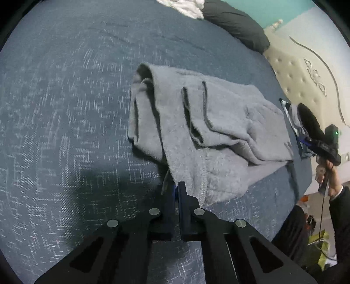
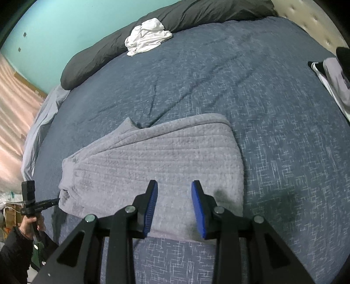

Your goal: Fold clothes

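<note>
A grey knitted garment [image 1: 218,122] lies partly folded on the blue bedspread [image 1: 65,109]. In the left wrist view my left gripper [image 1: 176,185] is shut on the garment's near hem, which runs in between the fingertips. The right wrist view shows the same garment [image 2: 153,157] as a flat ribbed panel, with the left gripper [image 2: 55,200] at its left edge. My right gripper [image 2: 174,185] stands open just above the garment's near edge, its blue pads [image 2: 198,207] apart with nothing pinched. From the left wrist view the right gripper [image 1: 306,142] sits at the garment's far right end.
A crumpled white garment [image 2: 146,37] rests against a dark rolled duvet [image 2: 196,13] at the far side of the bed. More clothes, grey and black-and-white [image 2: 334,80], lie at the right edge near the tufted headboard [image 1: 306,72]. A person's sleeve [image 2: 11,257] is at lower left.
</note>
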`<state>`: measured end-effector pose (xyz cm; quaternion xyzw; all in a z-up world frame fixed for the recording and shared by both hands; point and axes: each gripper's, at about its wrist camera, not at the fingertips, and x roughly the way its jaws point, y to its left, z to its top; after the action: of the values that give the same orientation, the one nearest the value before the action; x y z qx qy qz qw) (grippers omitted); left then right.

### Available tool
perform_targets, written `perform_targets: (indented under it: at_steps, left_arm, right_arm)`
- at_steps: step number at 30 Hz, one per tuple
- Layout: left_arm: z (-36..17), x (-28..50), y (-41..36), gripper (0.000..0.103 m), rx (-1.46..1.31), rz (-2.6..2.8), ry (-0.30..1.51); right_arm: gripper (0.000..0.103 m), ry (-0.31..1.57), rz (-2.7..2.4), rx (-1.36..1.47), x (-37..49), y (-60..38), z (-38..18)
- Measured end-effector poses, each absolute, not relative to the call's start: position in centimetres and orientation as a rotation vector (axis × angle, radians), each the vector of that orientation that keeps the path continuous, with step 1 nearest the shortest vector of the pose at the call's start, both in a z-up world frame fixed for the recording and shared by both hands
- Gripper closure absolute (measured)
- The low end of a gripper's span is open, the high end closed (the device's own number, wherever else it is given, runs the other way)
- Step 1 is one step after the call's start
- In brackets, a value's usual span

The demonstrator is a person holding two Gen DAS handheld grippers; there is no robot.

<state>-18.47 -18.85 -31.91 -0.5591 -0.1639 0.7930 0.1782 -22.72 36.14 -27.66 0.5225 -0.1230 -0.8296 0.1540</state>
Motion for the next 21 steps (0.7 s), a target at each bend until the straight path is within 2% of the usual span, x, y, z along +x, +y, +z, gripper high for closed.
perform_targets:
  at_steps: [8,13,21]
  left_arm:
    - [-27.0,-18.1,-21.3,0.101,-1.485,2.33,-0.428]
    - [-29.9,-18.2,-21.8,0.101,-1.589,2.317,-0.374]
    - [-32.0,-17.3,-22.9,0.101,-1.647,2.291,-0.43]
  right_arm:
    - [0.071,-0.337,-2.371,1.488,-22.7,35.6,-27.6]
    - [0.071,-0.326,-2.36,1.494,-22.6,35.3,-27.8]
    - [0.071,-0.33,-2.373,1.506,-22.9,36.5,-27.8]
